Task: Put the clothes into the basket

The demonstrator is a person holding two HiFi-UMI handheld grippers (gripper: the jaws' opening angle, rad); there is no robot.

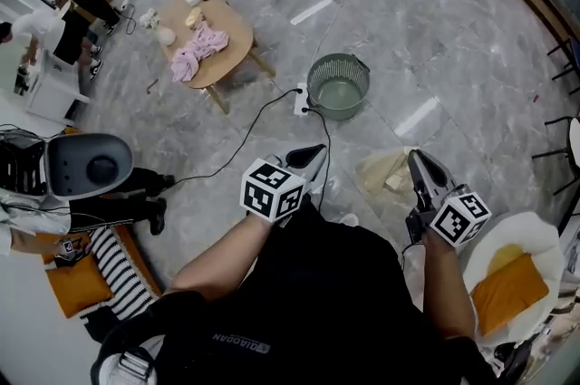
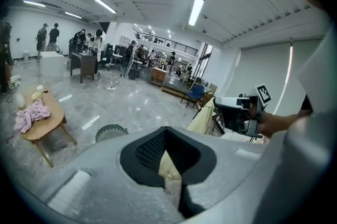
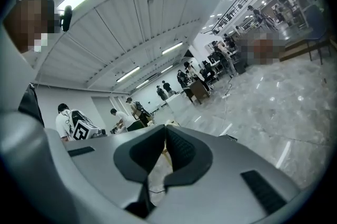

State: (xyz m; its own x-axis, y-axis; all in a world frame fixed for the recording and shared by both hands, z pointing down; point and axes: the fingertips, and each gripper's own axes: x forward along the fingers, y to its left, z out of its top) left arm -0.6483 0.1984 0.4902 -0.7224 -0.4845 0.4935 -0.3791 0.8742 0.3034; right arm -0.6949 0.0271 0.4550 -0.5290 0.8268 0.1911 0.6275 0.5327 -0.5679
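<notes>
White power strip sits on the marble floor, black cable snaking off; striped cushion bottom left.

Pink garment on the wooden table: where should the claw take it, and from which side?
Pinch a raised fold near the middle of the crumpled pink garment, coming from above on the bare side of the wooden table that faces the basket. It lies in a loose heap, and small items crowd its other side.

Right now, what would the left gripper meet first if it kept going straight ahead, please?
Probably bare floor between the basket and the cream cloth, though depth is unclear.
</notes>
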